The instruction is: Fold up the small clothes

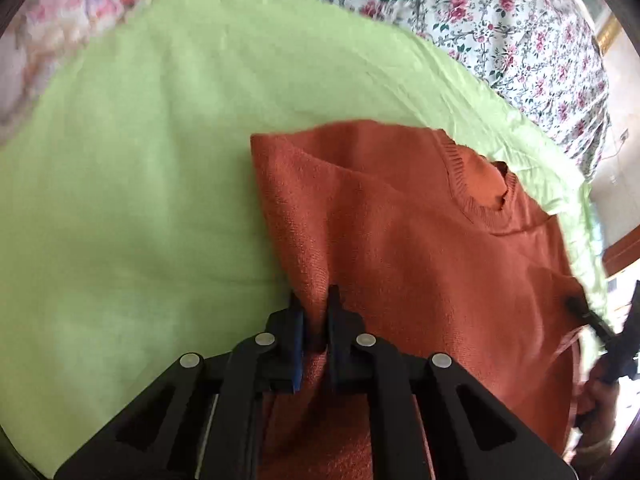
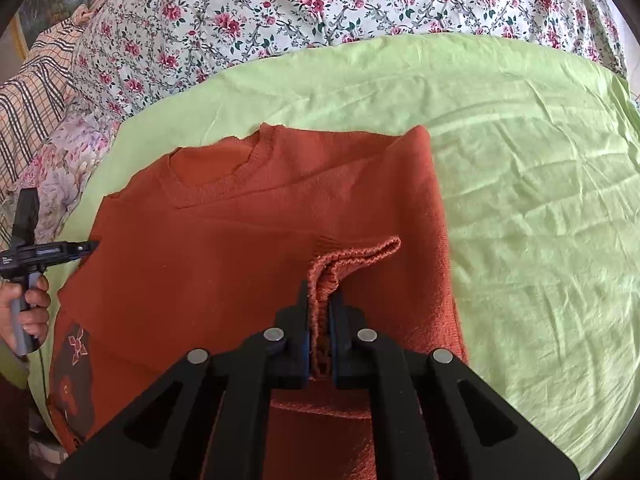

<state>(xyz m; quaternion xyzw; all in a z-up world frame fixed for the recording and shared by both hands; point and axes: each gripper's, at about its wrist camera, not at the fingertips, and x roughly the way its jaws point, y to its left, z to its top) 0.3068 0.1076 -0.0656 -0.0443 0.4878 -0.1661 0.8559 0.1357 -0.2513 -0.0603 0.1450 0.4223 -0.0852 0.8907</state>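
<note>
Left gripper (image 1: 314,300) is clamped on a bunched fold of the orange sweater (image 1: 400,240), knit pinched between both black fingers, blue pads showing on the inner faces. Right gripper (image 2: 322,298) is likewise clamped, gripping the ribbed cuff (image 2: 352,258) of a sleeve that is folded in over the sweater's front; the cuff sticks out past the fingertips toward 1 o'clock. In the right wrist view the left gripper (image 2: 86,246) shows at 9 o'clock at the sweater's edge, with the person's hand (image 2: 30,304) around its grey handle; from this view I cannot tell its jaws. In the left wrist view the right gripper shows blurred at 4 o'clock. Sweater lies front up on a light green sheet (image 1: 140,200), ribbed collar (image 2: 216,184) toward 11 o'clock in the right view and 2 o'clock in the left view. A dark patch with a pinkish design (image 2: 74,364) sits at the sweater's 8 o'clock edge. Beyond the green sheet, at 12 o'clock, a floral bedcover (image 2: 280,4); a plaid cloth (image 2: 28,100) at 10 o'clock.
</note>
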